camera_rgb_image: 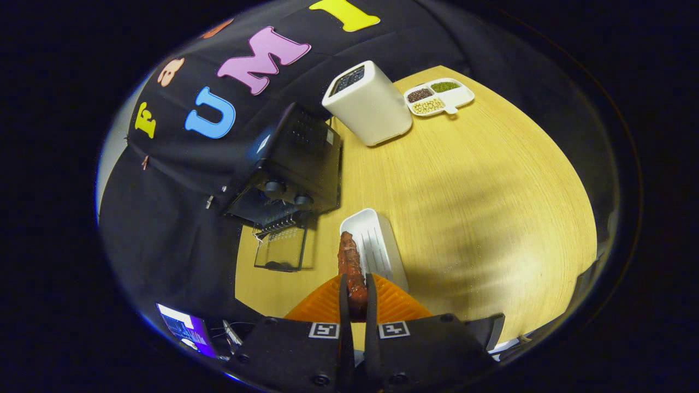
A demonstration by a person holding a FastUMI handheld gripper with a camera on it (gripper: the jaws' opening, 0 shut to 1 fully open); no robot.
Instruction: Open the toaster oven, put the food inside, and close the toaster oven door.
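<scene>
A reddish-brown sausage (350, 261) is clamped between my two orange fingers (322, 303), and my gripper (355, 289) is shut on its near end. The sausage sticks out forward, held above the wooden table (480, 185). Just beyond it and slightly right lies an empty white ribbed tray (377, 245). The black toaster oven (297, 164) stands ahead to the left, near the table's edge. Its glass door (284, 248) is folded down open, and the rack inside shows at the mouth.
A tall white box with a dark grille top (368, 103) stands behind the oven. A white divided dish of beans and grains (437, 97) lies at the far side. A lit screen (183, 327) sits low on the left, off the table.
</scene>
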